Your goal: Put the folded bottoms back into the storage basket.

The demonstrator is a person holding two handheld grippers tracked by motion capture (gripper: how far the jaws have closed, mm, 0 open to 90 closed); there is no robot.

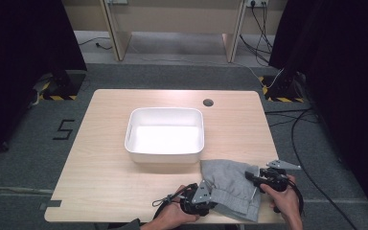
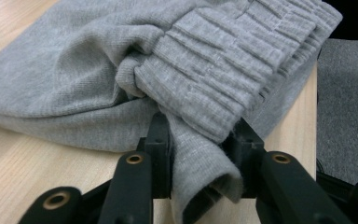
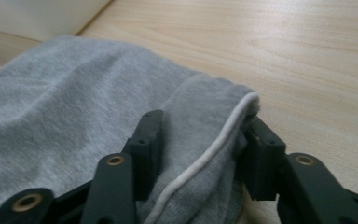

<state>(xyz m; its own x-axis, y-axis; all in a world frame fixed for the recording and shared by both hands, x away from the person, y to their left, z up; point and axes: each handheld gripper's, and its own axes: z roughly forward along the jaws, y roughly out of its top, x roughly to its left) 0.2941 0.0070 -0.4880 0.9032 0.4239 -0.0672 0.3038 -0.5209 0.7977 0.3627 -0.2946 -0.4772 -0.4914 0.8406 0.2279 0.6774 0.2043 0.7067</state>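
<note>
A grey knit garment with a ribbed elastic band lies crumpled at the table's front right corner. In the high view my left gripper meets its left side and my right gripper its right side. In the left gripper view the left gripper is shut on a fold of the garment just under the ribbed band. In the right gripper view the right gripper is shut on the garment at an edge with a white-trimmed hem.
An empty white tub stands at the middle of the wooden table, just behind the garment. A round cable hole sits near the far edge. The garment's front right part hangs over the table edge. Cables lie on the floor to the right.
</note>
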